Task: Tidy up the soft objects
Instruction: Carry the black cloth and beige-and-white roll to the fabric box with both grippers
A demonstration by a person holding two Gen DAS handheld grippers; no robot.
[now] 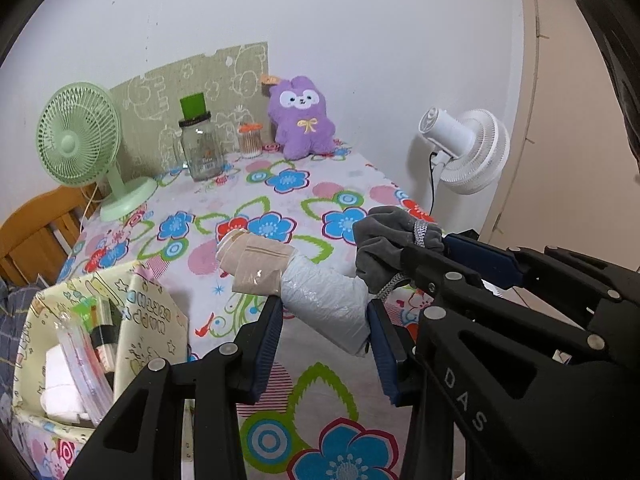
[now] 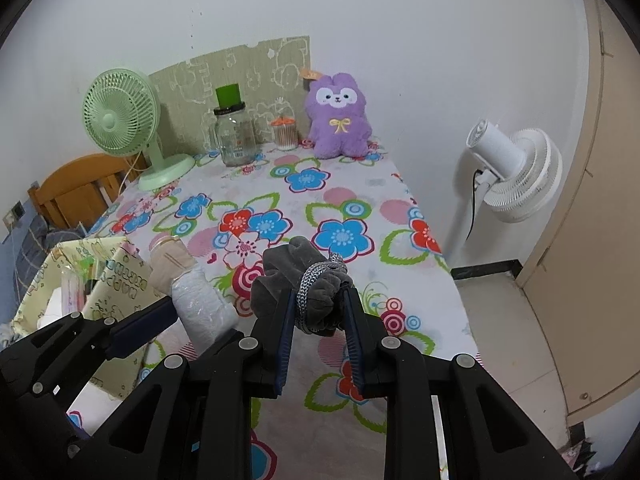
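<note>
Two soft bundles are in hand above the flowered tablecloth (image 2: 352, 200): a grey velvety cloth bundle (image 2: 288, 280), tied round with a silver braided cord (image 2: 310, 284), and a roll of plastic bags (image 1: 316, 300) whose far end is wrapped in a beige sleeve (image 1: 256, 268). The right gripper (image 2: 318, 316) pinches the grey bundle at its cinched waist, one blue pad against the cord and the other pressing the gathered folds; the cloth looks light and squashy, so the knotted middle seems the surest hold, where the fabric is dense and the cord may resist slipping. The left gripper (image 1: 324, 312) has its blue fingers against both flanks of the roll's pale, crinkled end, apparently clamped on it; the film looks slick and yielding, so a grip across the thick middle would probably hold better than one near the loose end. The two bundles hang just beside each other, the grey one to the right. At the table's left edge stands an open patterned storage box (image 1: 160, 312), already holding packets, a likely destination. Further back, against the wall, sit a purple plush toy (image 2: 338, 116), a glass jar (image 2: 236, 136) and a green desk fan (image 2: 120, 112).
</note>
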